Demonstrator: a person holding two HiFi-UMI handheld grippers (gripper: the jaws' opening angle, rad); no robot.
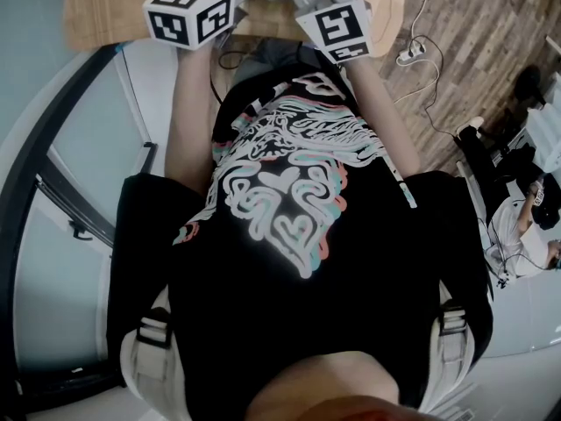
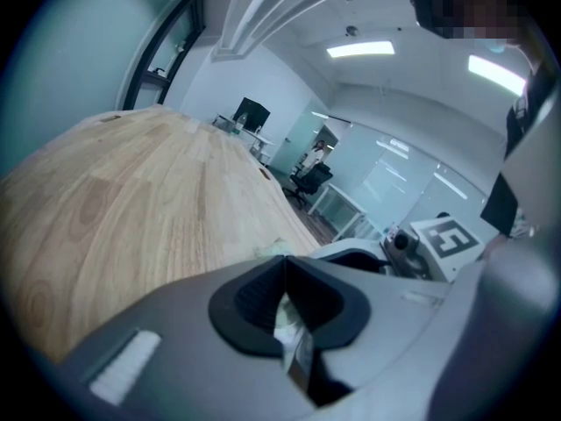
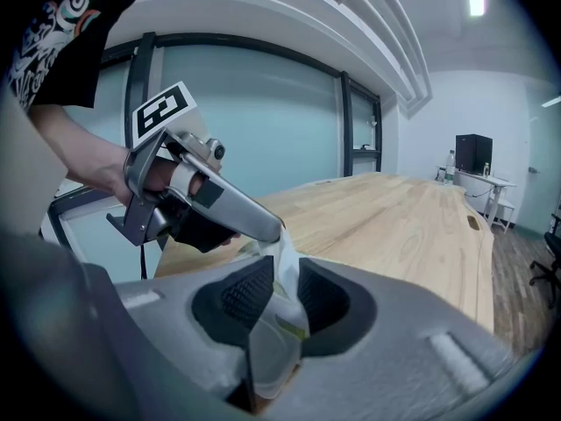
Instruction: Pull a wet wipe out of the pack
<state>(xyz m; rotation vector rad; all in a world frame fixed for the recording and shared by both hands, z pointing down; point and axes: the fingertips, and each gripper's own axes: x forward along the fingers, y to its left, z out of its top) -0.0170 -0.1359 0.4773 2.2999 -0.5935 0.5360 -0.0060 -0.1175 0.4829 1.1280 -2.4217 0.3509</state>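
Here both grippers are closed on the same thing, held up above the wooden bench [image 3: 399,226] rather than resting on it. In the right gripper view, the right gripper [image 3: 272,298] has its dark ribbed pads pressed together on the wet wipe pack [image 3: 279,327], a glossy whitish film with greenish print that stands up between the jaws and runs down below them. The tip of the left gripper [image 2: 285,310] reaches in from the left and meets the upper end of that pack, with a hand [image 3: 162,178] around its handle. In the left gripper view its jaws are likewise together, pinching a thin edge of the whitish, green-printed film; I cannot tell whether a wipe has come free of it. From the head view, the two marker cubes [image 1: 188,11] sit side by side over the bench's near edge, above a black printed shirt [image 1: 289,200].
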